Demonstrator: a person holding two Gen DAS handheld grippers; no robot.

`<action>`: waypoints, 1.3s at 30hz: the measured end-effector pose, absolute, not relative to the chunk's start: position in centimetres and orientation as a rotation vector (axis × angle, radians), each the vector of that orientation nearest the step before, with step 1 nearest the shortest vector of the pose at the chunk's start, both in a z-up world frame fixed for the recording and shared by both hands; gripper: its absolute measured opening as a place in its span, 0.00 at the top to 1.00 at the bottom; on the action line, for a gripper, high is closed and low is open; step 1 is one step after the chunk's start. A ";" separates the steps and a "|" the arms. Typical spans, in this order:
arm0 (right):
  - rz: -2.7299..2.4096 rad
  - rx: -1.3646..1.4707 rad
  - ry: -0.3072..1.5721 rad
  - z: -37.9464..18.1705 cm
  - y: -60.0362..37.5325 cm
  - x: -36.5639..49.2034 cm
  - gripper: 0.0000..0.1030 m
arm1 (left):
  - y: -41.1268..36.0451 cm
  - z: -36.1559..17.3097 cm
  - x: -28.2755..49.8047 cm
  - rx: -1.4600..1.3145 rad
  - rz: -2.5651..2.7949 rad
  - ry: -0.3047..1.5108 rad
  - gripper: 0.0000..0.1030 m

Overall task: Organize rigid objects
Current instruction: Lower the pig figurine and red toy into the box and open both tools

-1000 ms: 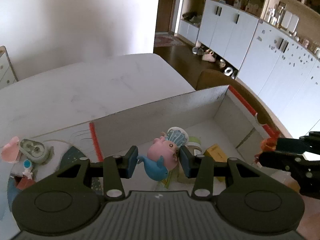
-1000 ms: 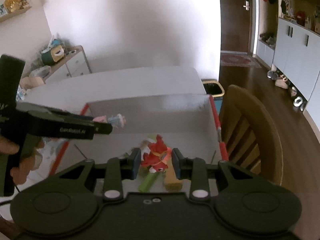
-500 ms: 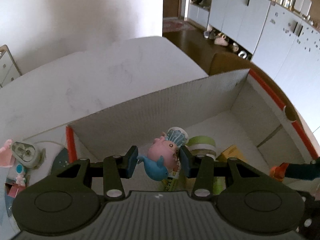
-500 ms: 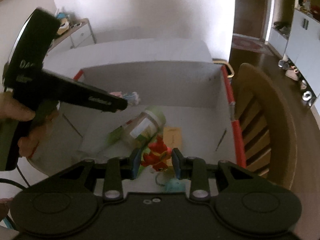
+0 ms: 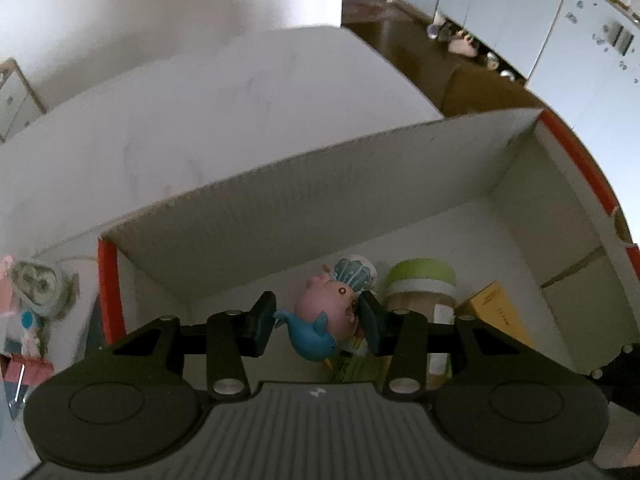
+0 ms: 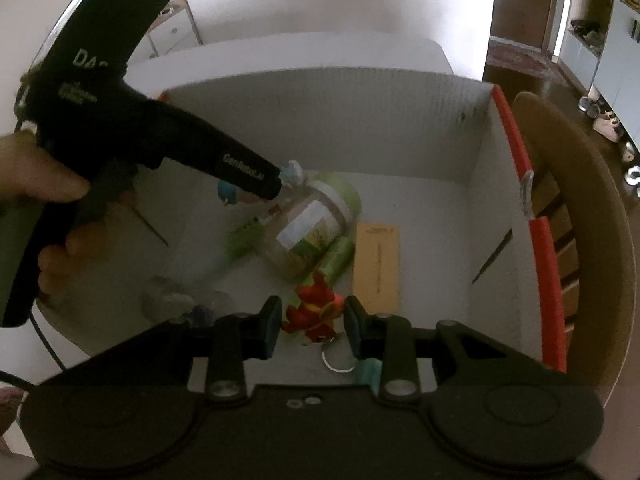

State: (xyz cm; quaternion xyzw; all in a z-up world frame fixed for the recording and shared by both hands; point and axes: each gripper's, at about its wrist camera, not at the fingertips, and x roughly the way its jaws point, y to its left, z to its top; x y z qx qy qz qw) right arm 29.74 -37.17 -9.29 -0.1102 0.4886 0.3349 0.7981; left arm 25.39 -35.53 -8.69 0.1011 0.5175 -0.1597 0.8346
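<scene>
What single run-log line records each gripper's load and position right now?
left gripper: shut on pig-and-whale toy | right gripper: shut on red figure | both over white box

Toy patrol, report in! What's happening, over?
Left gripper shut on pig toy. Right gripper shut on red toy. Both above box; jar below.

A plain white wall (image 5: 120,20) backs the white table (image 5: 240,112), with dark wood floor (image 5: 404,32), pale cabinets (image 5: 520,12) and a wooden chair (image 6: 580,200) nearby.
</scene>
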 end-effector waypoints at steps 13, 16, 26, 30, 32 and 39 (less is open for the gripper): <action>0.711 -0.237 1.069 -9.3 -36.6 30.1 0.60 | -35.1 -9.9 25.3 0.223 -0.308 1.165 0.58; 0.717 -0.228 1.063 -9.0 -36.8 29.9 0.48 | -35.1 -9.6 24.8 0.227 -0.314 1.152 0.58; 0.731 -0.195 1.017 -7.9 -37.6 29.1 0.40 | -35.5 -7.2 22.5 0.230 -0.352 1.068 0.55; 0.743 -0.176 0.994 -7.1 -37.9 28.7 0.38 | -35.2 -5.8 21.0 0.214 -0.375 1.025 0.49; 0.748 -0.167 0.983 -6.6 -38.0 28.4 0.37 | -34.8 -5.1 20.4 0.199 -0.383 1.011 0.48; 0.753 -0.148 0.932 -5.0 -38.4 27.6 0.31 | -32.9 -2.8 18.3 0.144 -0.402 0.960 0.48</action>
